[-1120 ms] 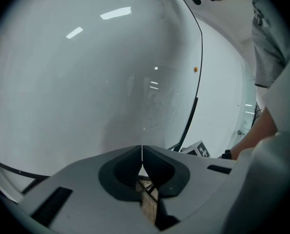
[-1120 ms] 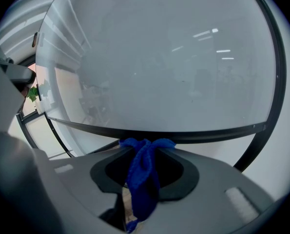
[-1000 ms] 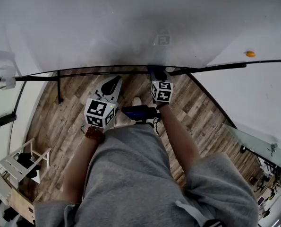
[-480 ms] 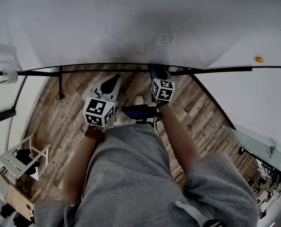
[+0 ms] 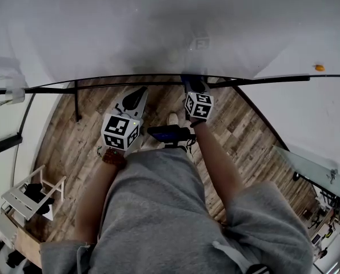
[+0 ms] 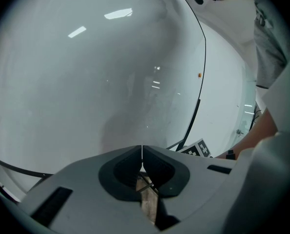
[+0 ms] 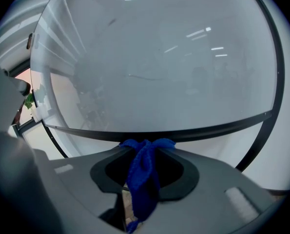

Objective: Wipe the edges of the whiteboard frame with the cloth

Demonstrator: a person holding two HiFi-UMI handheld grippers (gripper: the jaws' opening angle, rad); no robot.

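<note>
At the lower edge of the glossy white whiteboard (image 5: pixel 158 27), the right tool (image 5: pixel 194 85) points at the thin black frame bar (image 5: pixel 130 85) that runs along the board's bottom. Its jaws are closed on a soft blue cloth (image 7: pixel 144 174), which hangs in a narrow fold between them. The bunched top of the cloth spreads just past the jaw tips and overlaps the bar (image 7: pixel 198 130) in the right gripper view (image 7: pixel 147 147); whether it presses on the bar cannot be told.

The left tool (image 5: pixel 139 93) is held just beside the right one, lower and farther from the frame, and tilted toward the board. Its two jaws (image 6: pixel 142 152) meet tip to tip with nothing between them; only a slit of brown plank floor (image 5: pixel 67 141) shows behind.

Below the frame edge, the person's grey-clad legs (image 5: pixel 152 210) fill the lower middle of the head view. A small dark device with a blue screen (image 5: pixel 167 134) sits between the two forearms. A small orange spot (image 5: pixel 319 68) sits on the white surface at far right, just above the frame line.
</note>
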